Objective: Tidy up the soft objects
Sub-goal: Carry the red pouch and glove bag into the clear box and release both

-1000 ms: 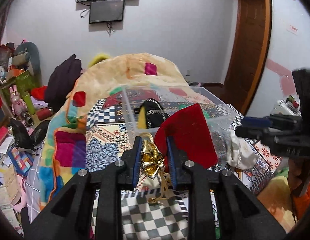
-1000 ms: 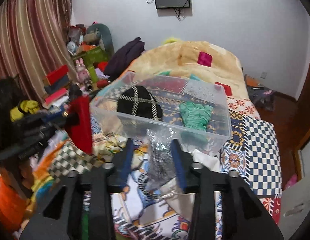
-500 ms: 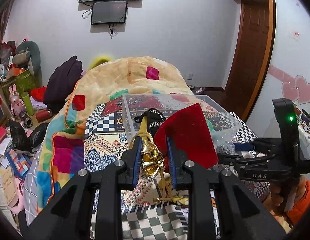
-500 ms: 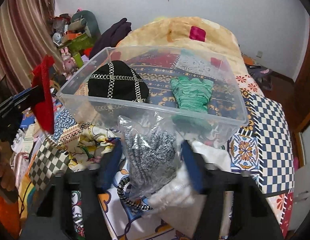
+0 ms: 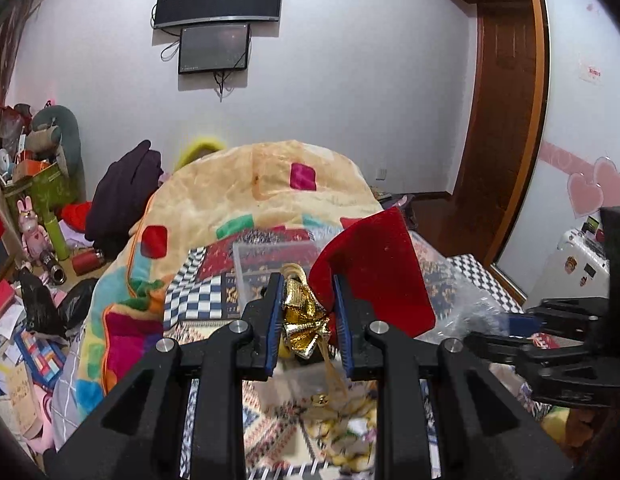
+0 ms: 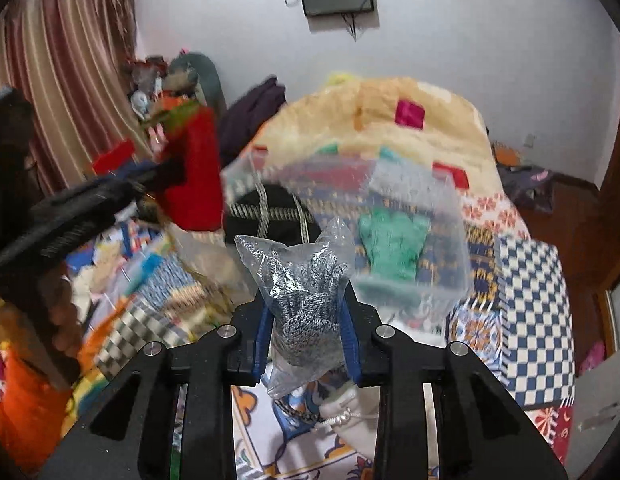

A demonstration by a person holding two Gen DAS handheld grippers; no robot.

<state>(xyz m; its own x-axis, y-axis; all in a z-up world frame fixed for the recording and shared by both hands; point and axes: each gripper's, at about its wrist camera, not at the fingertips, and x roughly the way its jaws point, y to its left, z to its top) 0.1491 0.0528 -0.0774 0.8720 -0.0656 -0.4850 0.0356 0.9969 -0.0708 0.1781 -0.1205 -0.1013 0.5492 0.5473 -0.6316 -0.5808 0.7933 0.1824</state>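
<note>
Left gripper (image 5: 305, 316) fingers pinched the red pouch (image 5: 374, 268); right gripper (image 6: 305, 320) fingers pinched the bagged gray gloves (image 6: 305, 292).

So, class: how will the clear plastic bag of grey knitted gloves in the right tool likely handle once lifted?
The clear plastic bag of grey knitted gloves probably stays floppy: its film crumples and sags below the right tool. It looks light for its size, being soft knit. The glossy film may slip, so a firm pinch seems wise.
</note>
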